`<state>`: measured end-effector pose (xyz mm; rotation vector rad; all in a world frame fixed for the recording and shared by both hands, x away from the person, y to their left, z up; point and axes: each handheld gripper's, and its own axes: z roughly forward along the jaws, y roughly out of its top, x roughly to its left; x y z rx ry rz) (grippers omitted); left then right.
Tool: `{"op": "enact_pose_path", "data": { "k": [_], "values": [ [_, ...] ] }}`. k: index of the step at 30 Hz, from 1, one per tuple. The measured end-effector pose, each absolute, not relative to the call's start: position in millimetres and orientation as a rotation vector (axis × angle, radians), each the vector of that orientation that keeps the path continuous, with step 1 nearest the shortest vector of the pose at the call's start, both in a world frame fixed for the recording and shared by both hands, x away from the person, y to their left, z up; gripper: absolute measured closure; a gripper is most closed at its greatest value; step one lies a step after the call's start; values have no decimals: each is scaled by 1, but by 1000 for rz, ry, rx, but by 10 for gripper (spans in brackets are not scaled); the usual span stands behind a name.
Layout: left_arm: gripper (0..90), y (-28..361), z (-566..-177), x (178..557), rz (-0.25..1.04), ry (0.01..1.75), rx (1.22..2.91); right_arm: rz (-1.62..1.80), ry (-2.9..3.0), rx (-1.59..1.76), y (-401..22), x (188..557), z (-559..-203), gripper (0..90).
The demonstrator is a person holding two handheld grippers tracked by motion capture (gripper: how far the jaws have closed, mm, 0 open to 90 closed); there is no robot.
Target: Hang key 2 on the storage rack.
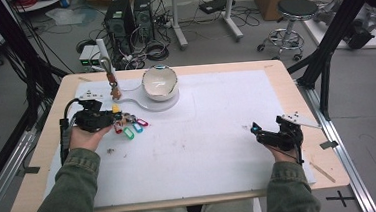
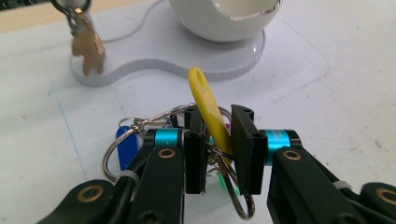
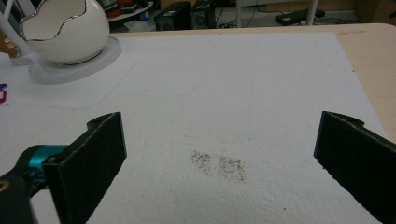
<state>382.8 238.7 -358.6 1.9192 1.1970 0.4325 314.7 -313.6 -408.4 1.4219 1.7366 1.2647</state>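
Nearest the camera, my green-sleeved forearms reach in over the near edge of the table (image 1: 39,161), one pair of tongs in each hand. My left tongs (image 2: 219,140), toward the table's left edge, are closed almost fully on the yellow plastic key tag (image 2: 208,109), which stands tilted between the pads. From that tag hangs the bunch of metal key rings with blue, green, red and pink tags (image 1: 131,126), spread on the white foam mat (image 1: 214,149) just right of the left tongs. Beyond them, near the far edge, stands the white egg-shaped ceramic bowl with a jagged silver rim (image 1: 160,83) on its white flat base (image 1: 148,103); a small tan figure-shaped pendant (image 2: 88,51) hangs over the base's left end. My right tongs (image 3: 219,149), near the right edge, are spread wide over bare mat, gripping nothing.
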Motion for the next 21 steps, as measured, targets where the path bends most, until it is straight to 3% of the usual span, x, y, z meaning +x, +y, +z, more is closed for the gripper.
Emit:
{"op": "enact_pose_path", "data": {
  "k": [21],
  "values": [
    [753, 273, -311, 383, 539, 1248, 1819, 1263, 1735, 1424, -314, 315, -409, 14]
  ]
}}
